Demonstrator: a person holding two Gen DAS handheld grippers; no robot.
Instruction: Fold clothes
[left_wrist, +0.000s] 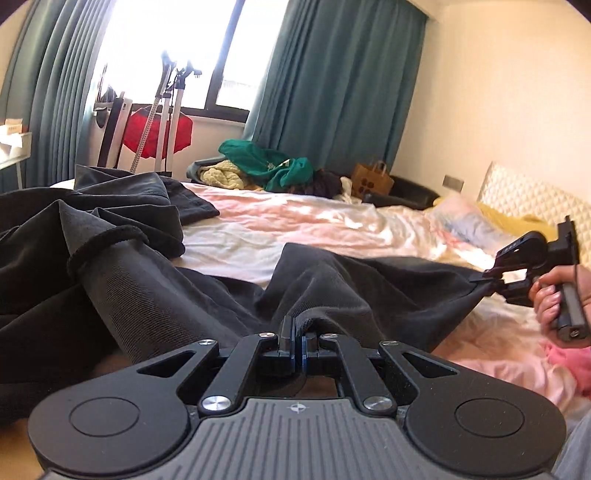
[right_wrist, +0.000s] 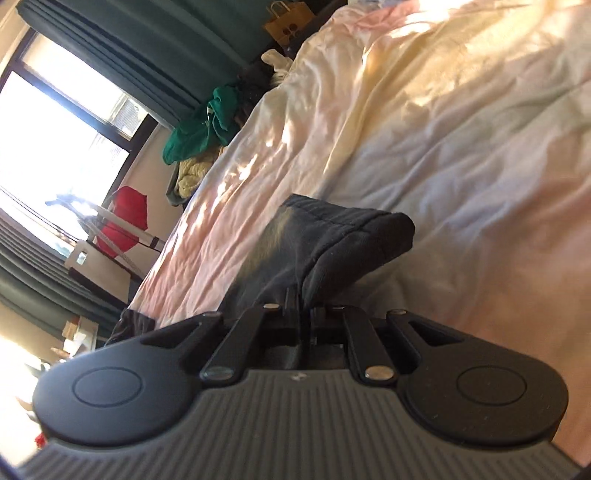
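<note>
A dark grey garment (left_wrist: 122, 266) lies crumpled over the pale pink bed sheet (left_wrist: 295, 221), with a ribbed sleeve cuff (left_wrist: 103, 243) sticking up at the left. My left gripper (left_wrist: 297, 328) is shut on an edge of this garment at the bottom middle. Farther right, my right gripper (left_wrist: 487, 278), held in a person's hand (left_wrist: 554, 299), pinches a corner of the same cloth and stretches it out. In the right wrist view the right gripper (right_wrist: 301, 299) is shut on a hemmed corner of the dark garment (right_wrist: 332, 236), which stands up above the sheet (right_wrist: 443, 129).
A heap of green (left_wrist: 266, 162) and cream clothes lies at the far edge of the bed beside a brown paper bag (left_wrist: 371, 179). A pillow (left_wrist: 465, 221) and white headboard (left_wrist: 532, 199) are at the right. A drying rack with a red item (left_wrist: 159, 129) stands by the window.
</note>
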